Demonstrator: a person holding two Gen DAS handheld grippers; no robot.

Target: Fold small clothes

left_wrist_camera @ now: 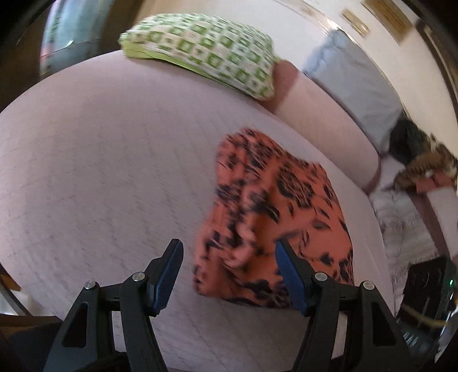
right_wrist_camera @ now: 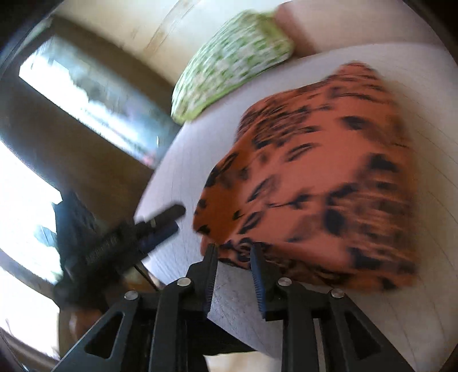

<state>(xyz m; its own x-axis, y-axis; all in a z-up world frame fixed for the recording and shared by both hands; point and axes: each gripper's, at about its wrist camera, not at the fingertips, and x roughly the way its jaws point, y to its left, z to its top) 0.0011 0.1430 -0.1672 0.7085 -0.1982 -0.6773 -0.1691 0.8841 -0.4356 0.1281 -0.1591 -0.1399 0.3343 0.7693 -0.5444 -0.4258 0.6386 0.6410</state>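
Pale bed (left_wrist_camera: 86, 171); orange garment (right_wrist_camera: 315, 177) folded, seemingly between parted right gripper (right_wrist_camera: 233, 247) tips.

I find nothing I can read in either wrist view. Both are blurred by motion, and no word, label, brand or number shows on anything in them. The framed pieces on the wall (left_wrist_camera: 386, 14) at the top right of the left wrist view are too small and smeared for me to tell whether they carry any writing.
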